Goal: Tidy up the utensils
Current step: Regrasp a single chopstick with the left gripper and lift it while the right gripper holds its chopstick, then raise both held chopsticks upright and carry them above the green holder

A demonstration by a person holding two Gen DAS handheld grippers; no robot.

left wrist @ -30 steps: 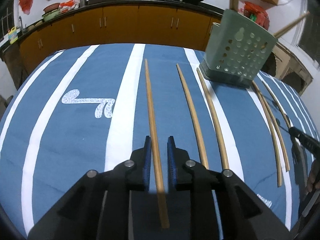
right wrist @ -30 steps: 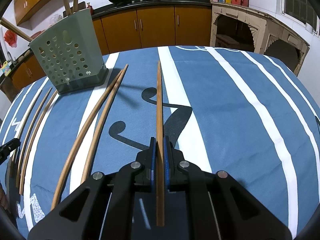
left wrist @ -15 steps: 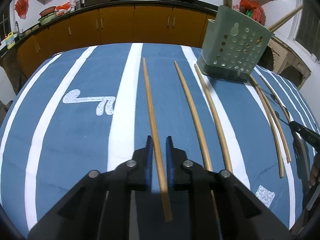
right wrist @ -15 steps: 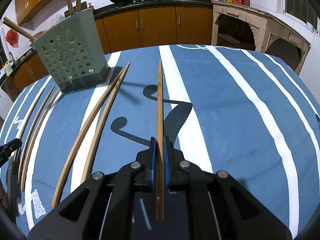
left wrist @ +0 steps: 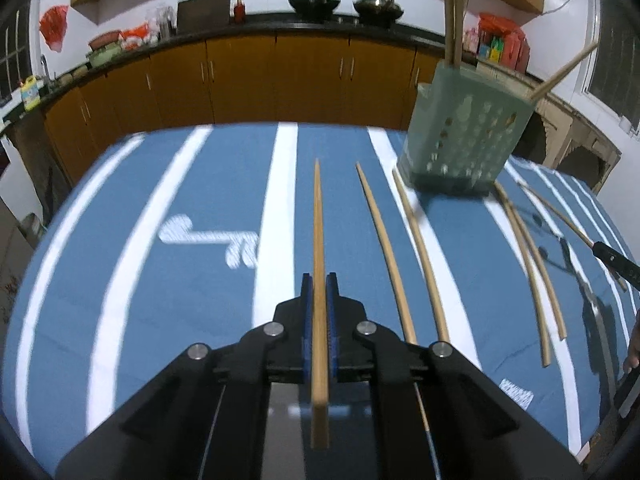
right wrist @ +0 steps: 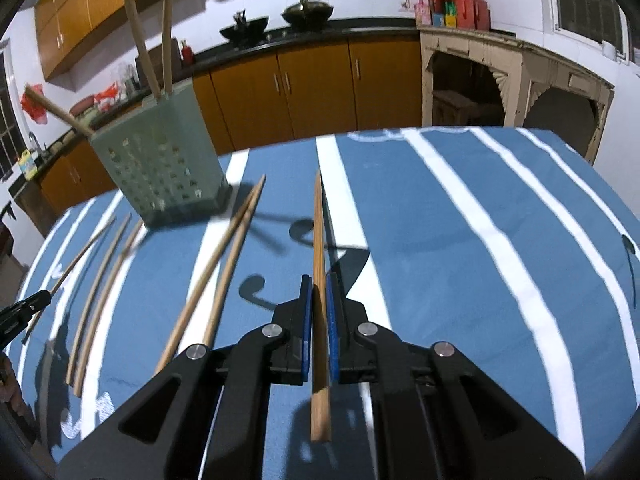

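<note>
My left gripper [left wrist: 319,280] is shut on a long wooden chopstick [left wrist: 318,232] and holds it above the blue striped tablecloth [left wrist: 200,288]. My right gripper [right wrist: 319,280] is shut on another wooden chopstick [right wrist: 318,232], also lifted off the cloth. A green perforated utensil holder [left wrist: 464,136] stands at the far right in the left wrist view and at the far left in the right wrist view [right wrist: 160,168], with three chopsticks standing in it. Several more chopsticks [left wrist: 400,256] lie on the cloth beside it; they also show in the right wrist view [right wrist: 216,276].
Wooden kitchen cabinets [left wrist: 248,80] and a dark counter with woks run behind the table. The other gripper's black tip shows at the right edge of the left view [left wrist: 616,260] and the left edge of the right view [right wrist: 24,308].
My left gripper has shut on the chopstick and raised it off the cloth. My right gripper has lifted its chopstick higher. Both views have tilted up toward the cabinets.
</note>
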